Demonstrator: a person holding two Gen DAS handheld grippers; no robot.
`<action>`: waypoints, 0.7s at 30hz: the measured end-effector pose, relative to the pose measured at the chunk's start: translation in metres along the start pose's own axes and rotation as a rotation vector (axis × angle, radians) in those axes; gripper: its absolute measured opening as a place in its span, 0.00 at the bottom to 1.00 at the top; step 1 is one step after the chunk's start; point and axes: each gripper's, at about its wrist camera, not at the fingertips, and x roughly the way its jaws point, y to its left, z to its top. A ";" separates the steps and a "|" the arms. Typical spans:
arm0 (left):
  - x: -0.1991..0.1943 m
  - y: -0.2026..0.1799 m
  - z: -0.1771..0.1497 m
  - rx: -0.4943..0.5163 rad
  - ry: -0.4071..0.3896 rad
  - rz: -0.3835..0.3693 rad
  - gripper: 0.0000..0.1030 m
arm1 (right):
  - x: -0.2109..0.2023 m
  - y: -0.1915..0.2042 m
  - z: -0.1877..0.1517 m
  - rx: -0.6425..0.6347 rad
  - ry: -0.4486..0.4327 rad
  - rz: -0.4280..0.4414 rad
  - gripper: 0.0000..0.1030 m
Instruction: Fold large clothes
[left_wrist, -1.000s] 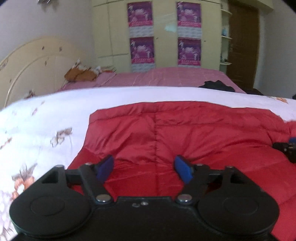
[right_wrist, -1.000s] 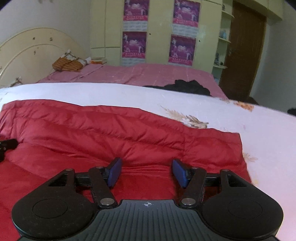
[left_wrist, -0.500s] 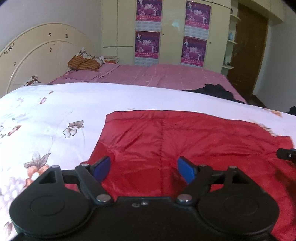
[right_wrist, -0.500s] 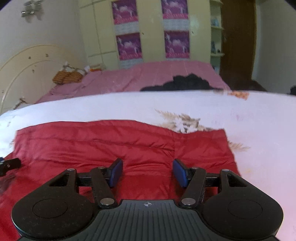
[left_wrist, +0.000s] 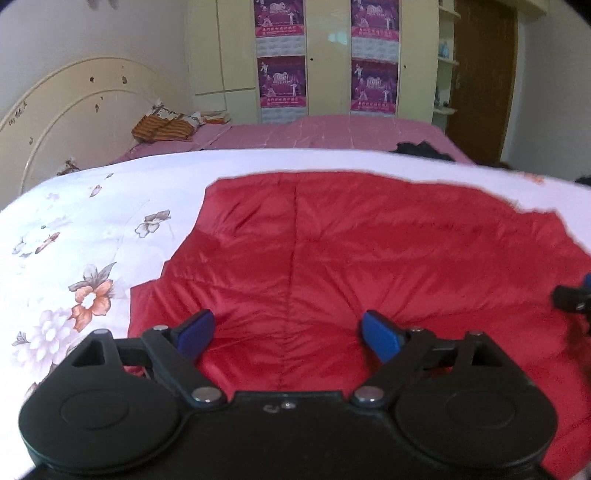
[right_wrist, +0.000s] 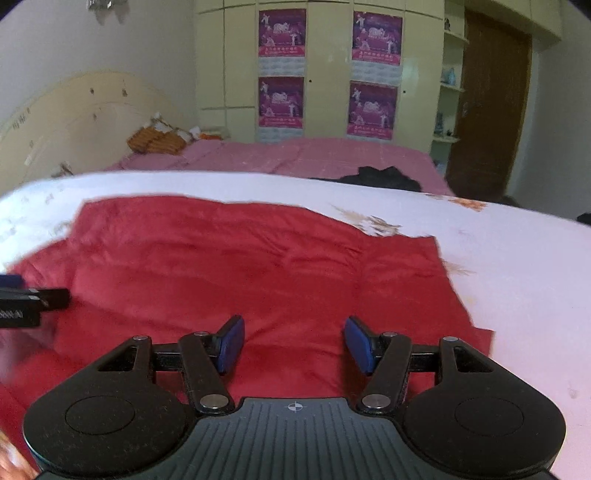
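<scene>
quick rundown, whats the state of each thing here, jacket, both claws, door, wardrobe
red jacket: spread flat on the flowered sheet, held by neither claw
left claw: jaws opening, nothing gripped
right claw: open, nothing gripped
door: shut
wardrobe: doors closed, four posters on them
black garment: crumpled on the pink bed behind

My left matte black plastic two-finger gripper (left_wrist: 288, 334) has blue rectangular pads (left_wrist: 380, 334) on angled black arms, silver pivot screws and two smooth round discs flanking a flat body; its jaws are opening. My right matte black plastic two-finger gripper (right_wrist: 293, 343) looks the same, but its centre plate is ribbed grey, with a small white crosshair mark.
</scene>
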 end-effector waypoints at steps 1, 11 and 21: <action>0.002 0.000 -0.002 0.004 0.003 0.005 0.88 | 0.001 -0.001 -0.004 -0.011 0.001 -0.015 0.58; 0.020 0.002 -0.004 -0.031 0.047 0.017 0.93 | 0.029 -0.021 -0.017 0.043 0.044 -0.051 0.59; -0.001 0.019 0.011 -0.055 0.092 0.028 0.94 | -0.014 -0.048 0.004 0.219 0.072 0.000 0.60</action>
